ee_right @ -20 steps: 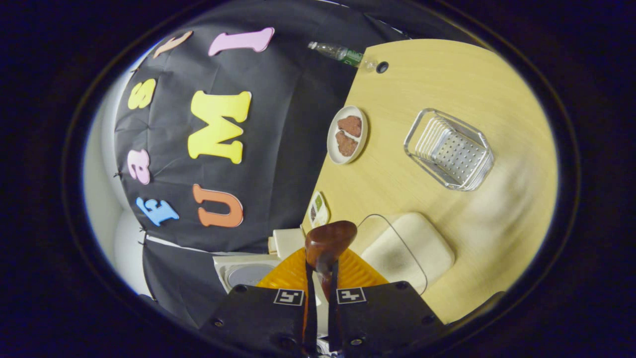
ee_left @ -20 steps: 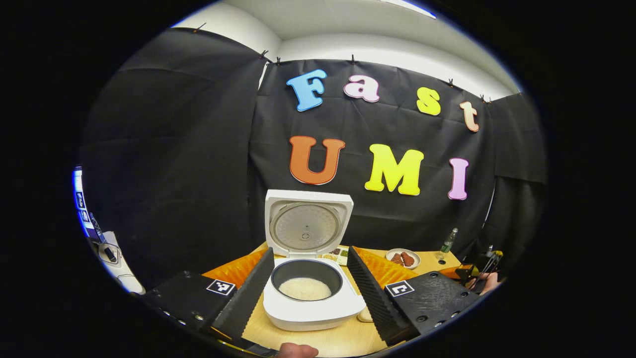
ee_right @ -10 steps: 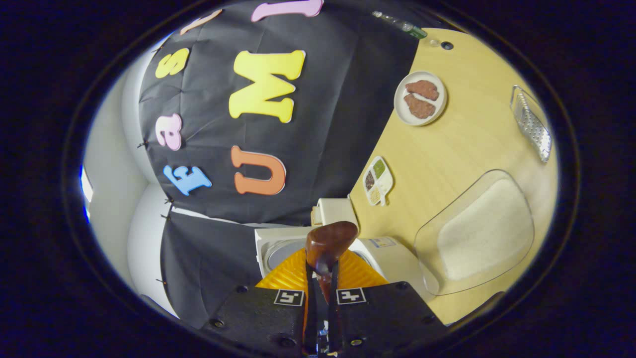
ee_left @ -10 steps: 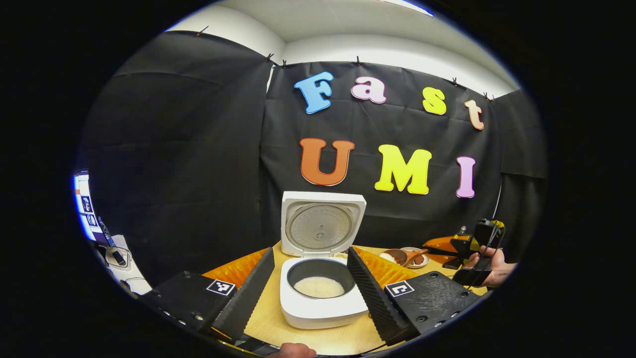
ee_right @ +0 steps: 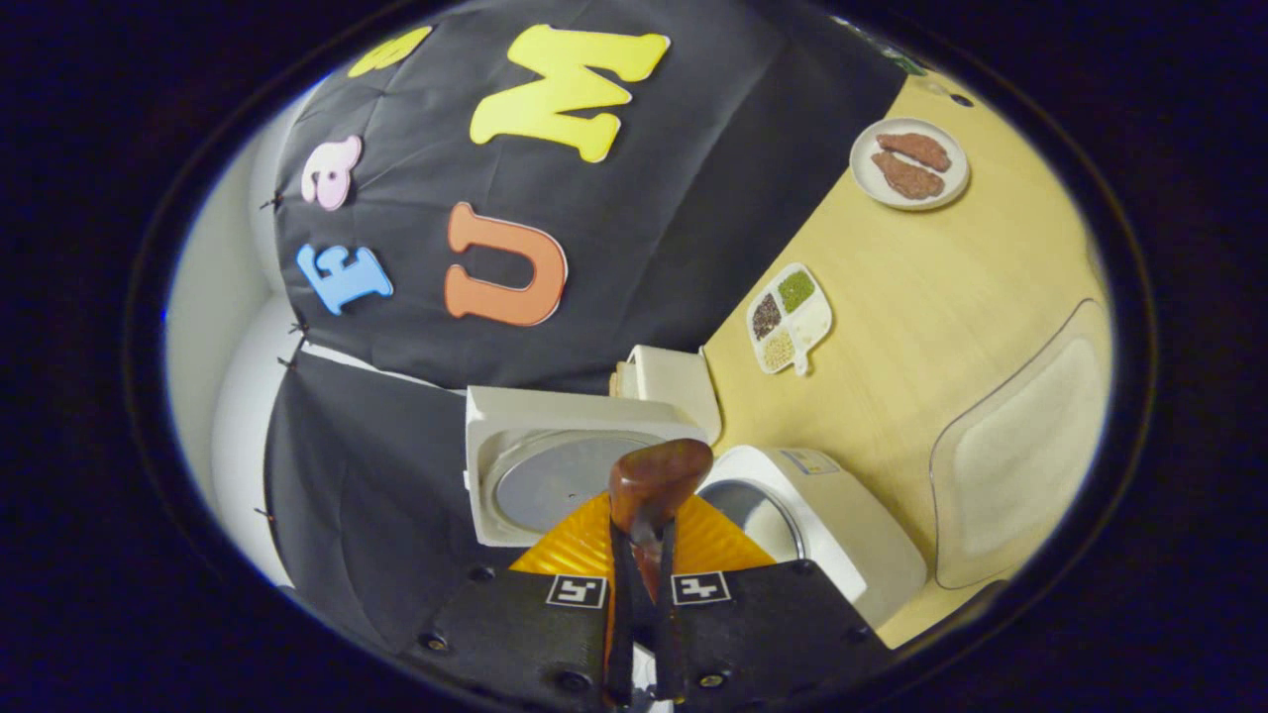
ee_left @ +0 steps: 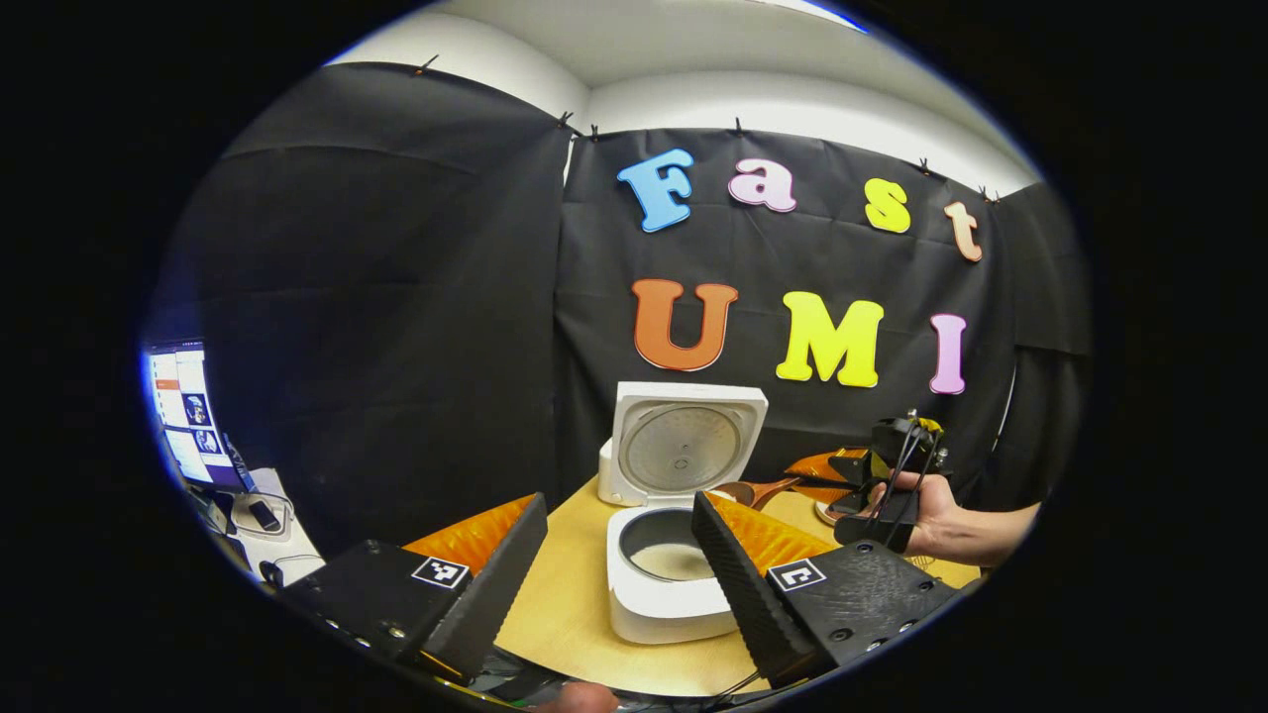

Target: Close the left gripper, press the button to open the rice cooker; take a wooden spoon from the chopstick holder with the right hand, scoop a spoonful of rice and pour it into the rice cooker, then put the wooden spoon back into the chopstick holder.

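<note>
- While the left gripper [ee_left: 619, 555] is held low at the near edge of the desk [ee_left: 565, 614], its two ridged fingers stand spread wide apart with nothing between them, the rice cooker framed in the gap.
- Right gripper [ee_right: 642, 584]: fingers clenched on the handle of the wooden spoon [ee_right: 654, 485], seen in the right gripper view; the view is rolled, so the desk runs up its right side.
- Hand [ee_left: 936, 520], in the left gripper view: wrapped around the right gripper's body, forearm coming in level from the right, above the desk's right part.
- Wooden spoon [ee_left: 758, 488]: dark, glossy, rounded bowl; long axis about level, bowl pointing toward the cooker's opening, handle running back into the right gripper. Bowl is just beside the raised lid, over the pot's rim. Whether it carries rice cannot be told.
- Rice cooker [ee_left: 669, 584]: white, smooth, rounded-square body; lid [ee_left: 686, 446] upright with a round metallic inner plate; dark round pot [ee_left: 666, 545] with pale rice at the bottom. Stands mid-desk toward the back edge.
- Clear plastic tray [ee_right: 1020, 446]: rounded rectangle, pale grainy filling, at the desk's near right side.
- Divided dish [ee_right: 790, 317]: white, four compartments of grains, near the back edge.
- Plate [ee_right: 909, 163]: round, white, two brown pieces, far corner.
</note>
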{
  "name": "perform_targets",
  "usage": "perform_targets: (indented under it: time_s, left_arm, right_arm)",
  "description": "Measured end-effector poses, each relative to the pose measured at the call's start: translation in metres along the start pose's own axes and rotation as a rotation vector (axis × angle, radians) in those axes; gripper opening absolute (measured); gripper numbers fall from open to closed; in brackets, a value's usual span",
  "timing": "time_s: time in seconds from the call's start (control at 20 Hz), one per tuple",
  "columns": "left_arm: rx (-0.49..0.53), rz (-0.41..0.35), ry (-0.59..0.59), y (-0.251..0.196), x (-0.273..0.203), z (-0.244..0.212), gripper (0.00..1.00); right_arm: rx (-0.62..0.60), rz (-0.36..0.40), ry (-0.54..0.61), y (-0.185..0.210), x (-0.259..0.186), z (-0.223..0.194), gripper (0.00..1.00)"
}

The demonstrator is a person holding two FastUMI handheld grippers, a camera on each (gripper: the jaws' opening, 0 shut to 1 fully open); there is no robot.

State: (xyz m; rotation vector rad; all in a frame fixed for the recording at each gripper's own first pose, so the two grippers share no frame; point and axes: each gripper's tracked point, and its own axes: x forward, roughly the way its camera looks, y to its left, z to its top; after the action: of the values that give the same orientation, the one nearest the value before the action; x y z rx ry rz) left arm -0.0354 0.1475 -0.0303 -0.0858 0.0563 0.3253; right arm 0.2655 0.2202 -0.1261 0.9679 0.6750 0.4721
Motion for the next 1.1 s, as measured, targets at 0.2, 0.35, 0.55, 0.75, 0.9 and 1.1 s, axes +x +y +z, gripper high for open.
perform_targets:
  time_s: [0.2, 0.35, 0.55, 0.75, 0.9, 1.1]
  left_arm:
    - [-0.02, 0.024, -0.001, 0.009, -0.005, -0.002, 0.94]
    - [-0.03, 0.039, -0.003, 0.015, -0.007, -0.003, 0.94]
    - [-0.038, 0.059, -0.006, 0.02, -0.014, -0.004, 0.94]
    - [-0.045, 0.085, -0.01, 0.026, -0.015, -0.004, 0.94]
    - [-0.056, 0.098, -0.01, 0.029, -0.017, -0.005, 0.94]
    - [-0.059, 0.103, -0.013, 0.029, -0.018, -0.005, 0.94]
  right_arm:
    - [-0.16, -0.066, -0.013, 0.003, 0.011, -0.003, 0.08]
    - [-0.265, -0.096, -0.011, 0.006, 0.018, -0.007, 0.11]
    - [-0.41, -0.111, -0.005, 0.019, 0.029, -0.014, 0.13]
    - [-0.597, -0.144, -0.016, 0.026, 0.037, -0.017, 0.11]
    - [-0.713, -0.152, -0.016, 0.037, 0.041, -0.02, 0.11]
    - [-0.878, -0.149, -0.027, 0.051, 0.042, -0.026, 0.11]
